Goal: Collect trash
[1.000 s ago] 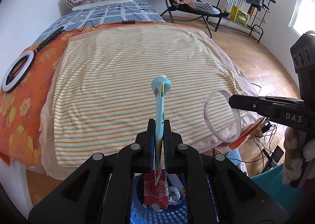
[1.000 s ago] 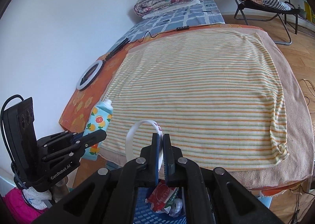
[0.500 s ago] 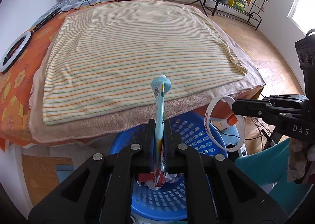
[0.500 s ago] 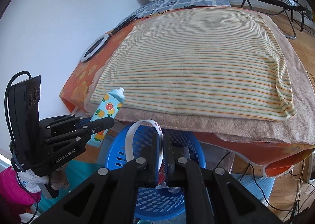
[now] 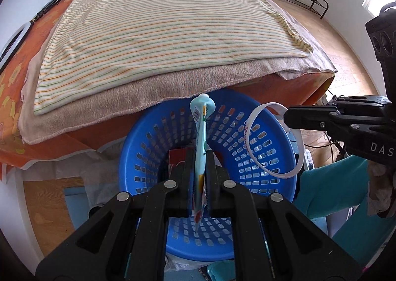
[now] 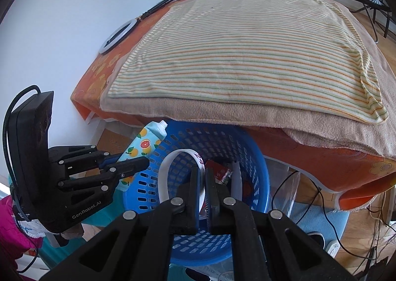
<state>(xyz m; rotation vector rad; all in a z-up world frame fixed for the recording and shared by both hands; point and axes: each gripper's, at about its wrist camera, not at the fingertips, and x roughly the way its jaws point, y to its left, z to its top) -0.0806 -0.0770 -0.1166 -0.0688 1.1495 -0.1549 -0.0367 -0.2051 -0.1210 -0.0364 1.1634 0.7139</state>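
i was at the dropping step: both my grippers hung over the blue basket (image 5: 277, 132), which sat low in the frame, tucked against the foot of the bed (image 5: 160, 33). my left gripper (image 5: 200, 169) was clamped on a flattened tube (image 5: 201, 132), pale blue with fruit printed on it, its open neck pointing up toward the middle of the left view; in the right view the same tube (image 6: 146, 143) showed at centre left, over the basket's near-left rim. my right gripper (image 6: 205, 182) was closed on a white ring (image 6: 164, 167), a thin band with red lettering, standing up just left of the fingers; in the left view the ring (image 5: 250, 147) hung at centre right, over the basket's right side. inside the basket, near the middle of the right view, a red wrapper (image 6: 217, 169) already lay with other scraps i could not make out. i judged that the next move called for opening both jaws so the pieces fell inside, and the tube wanted a little nudge inward first, as it sat close to the rim and might tip outside. nothing on the striped blanket (image 6: 247, 58) looked left to gather.
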